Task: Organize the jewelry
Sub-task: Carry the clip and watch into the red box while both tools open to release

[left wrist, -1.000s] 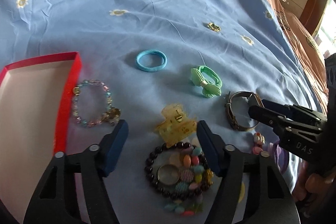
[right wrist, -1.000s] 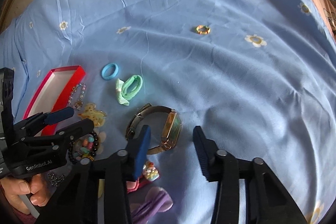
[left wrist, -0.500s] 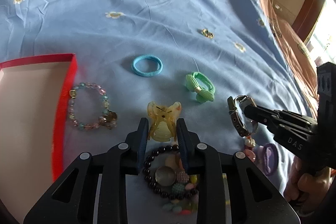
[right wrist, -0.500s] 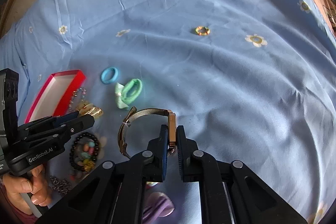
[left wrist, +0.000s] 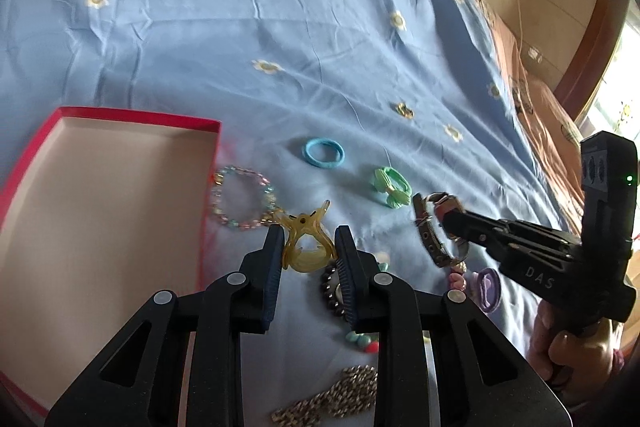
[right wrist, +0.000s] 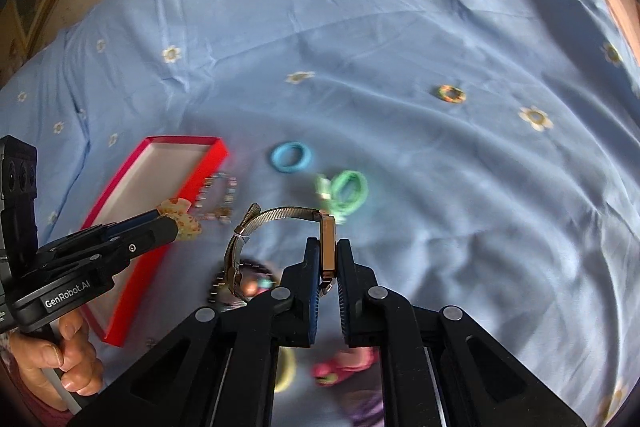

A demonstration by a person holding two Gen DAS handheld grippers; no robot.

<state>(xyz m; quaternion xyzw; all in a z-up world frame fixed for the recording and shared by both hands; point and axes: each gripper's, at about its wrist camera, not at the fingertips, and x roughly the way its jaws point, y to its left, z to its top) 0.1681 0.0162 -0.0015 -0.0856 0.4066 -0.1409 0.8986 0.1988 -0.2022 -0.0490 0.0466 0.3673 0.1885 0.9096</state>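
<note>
My left gripper [left wrist: 308, 247] is shut on a yellow translucent hair claw clip [left wrist: 306, 241] and holds it above the blue sheet, just right of the red box [left wrist: 136, 117] with its pale empty floor. My right gripper [right wrist: 328, 259] is shut on the face of a metal-band wristwatch [right wrist: 280, 217], lifted off the sheet; it also shows in the left wrist view [left wrist: 434, 231]. In the right wrist view the left gripper [right wrist: 168, 223] holds the clip [right wrist: 180, 213] over the red box's [right wrist: 160, 141] near edge.
On the sheet lie a pastel bead bracelet [left wrist: 240, 203], a blue hair tie [left wrist: 323, 153], a green bow hair tie [left wrist: 390, 187], a small gold ring [left wrist: 405, 110], a dark bead bracelet [left wrist: 332, 287], a chain [left wrist: 340, 395] and a purple item [left wrist: 488, 285].
Both grippers have lifted their pieces off the sheet. The left one has carried the claw clip up and left toward the red box; the right one has raised the watch.
</note>
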